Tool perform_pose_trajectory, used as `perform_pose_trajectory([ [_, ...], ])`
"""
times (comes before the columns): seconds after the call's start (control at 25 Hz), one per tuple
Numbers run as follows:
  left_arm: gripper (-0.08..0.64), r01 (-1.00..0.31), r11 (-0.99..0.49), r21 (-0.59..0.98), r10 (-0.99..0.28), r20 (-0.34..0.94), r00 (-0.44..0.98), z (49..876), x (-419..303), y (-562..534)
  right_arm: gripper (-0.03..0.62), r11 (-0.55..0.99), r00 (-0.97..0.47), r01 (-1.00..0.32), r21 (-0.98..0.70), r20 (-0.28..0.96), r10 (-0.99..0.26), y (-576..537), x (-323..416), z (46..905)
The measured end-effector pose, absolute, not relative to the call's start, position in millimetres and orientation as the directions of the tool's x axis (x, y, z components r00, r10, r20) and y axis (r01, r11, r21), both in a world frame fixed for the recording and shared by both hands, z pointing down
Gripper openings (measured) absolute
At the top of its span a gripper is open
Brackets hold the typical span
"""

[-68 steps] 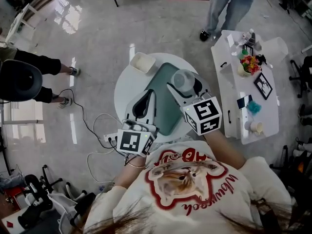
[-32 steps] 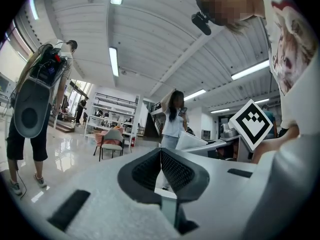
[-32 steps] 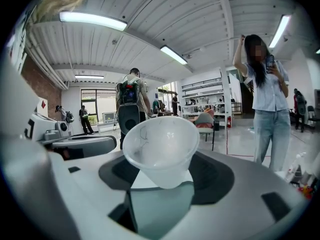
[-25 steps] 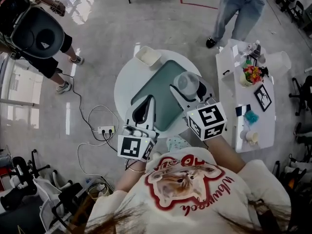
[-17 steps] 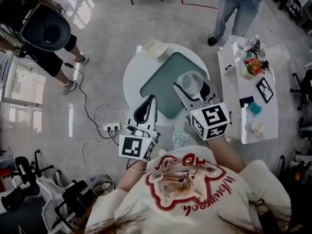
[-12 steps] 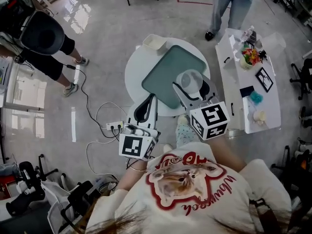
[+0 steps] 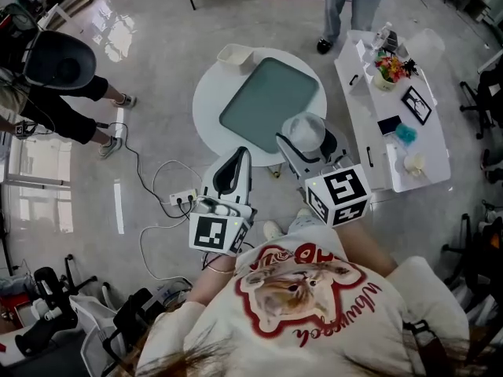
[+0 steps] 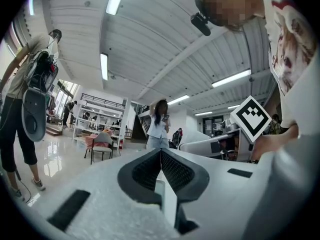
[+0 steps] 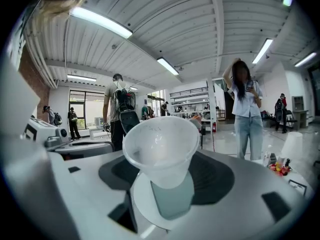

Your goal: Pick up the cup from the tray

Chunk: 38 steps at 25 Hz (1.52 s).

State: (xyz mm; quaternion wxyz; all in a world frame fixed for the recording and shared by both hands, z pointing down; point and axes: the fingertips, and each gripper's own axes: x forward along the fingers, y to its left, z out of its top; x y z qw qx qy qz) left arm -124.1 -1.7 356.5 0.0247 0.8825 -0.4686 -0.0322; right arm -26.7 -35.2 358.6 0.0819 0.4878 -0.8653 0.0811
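- Between the jaws of the right gripper [image 7: 308, 141], the clear plastic cup [image 7: 306, 127] stands upright with its mouth up, clamped by its lower wall.
- It is held in the air, off the green tray [image 7: 267, 93], over the near edge of the round white table [image 7: 206, 118].
- The left gripper [image 7: 240, 157] has its jaws pressed together on nothing.
- A small white box [image 7: 233, 54] sits by the tray's far corner.
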Motion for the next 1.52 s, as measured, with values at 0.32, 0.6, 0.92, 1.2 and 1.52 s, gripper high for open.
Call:
perform_pose_trajectory([
  [0.32,0.015,-0.828,-0.558,0.059,-0.830,-0.037,0.557,355.4,-97.5,31.8,0.276,0.545,-0.545,-0.836,-0.061,0.189,-0.817,-3.4,-11.0,354.3],
  [0.6,0.015,-0.841,-0.537,0.068,-0.843,-0.029,0.537,357.5,-60.3,70.6,0.276,0.580,-0.577,-0.812,-0.055,0.218,-0.787,35.9,18.4,361.8],
  [0.92,0.015,-0.858,-0.506,0.089,-0.863,-0.032,0.505,359.6,-22.8,115.4,0.276,0.621,-0.615,-0.782,-0.057,0.235,-0.753,79.7,47.6,367.2],
  [1.2,0.015,-0.886,-0.457,0.077,-0.889,-0.038,0.456,358.5,-2.7,144.7,0.276,0.655,-0.648,-0.754,-0.054,0.229,-0.727,103.6,67.7,368.8],
  [1.52,0.015,-0.903,-0.424,0.071,-0.906,-0.039,0.422,355.1,4.2,172.0,0.276,0.685,-0.679,-0.727,-0.052,0.202,-0.706,121.0,68.1,360.2],
])
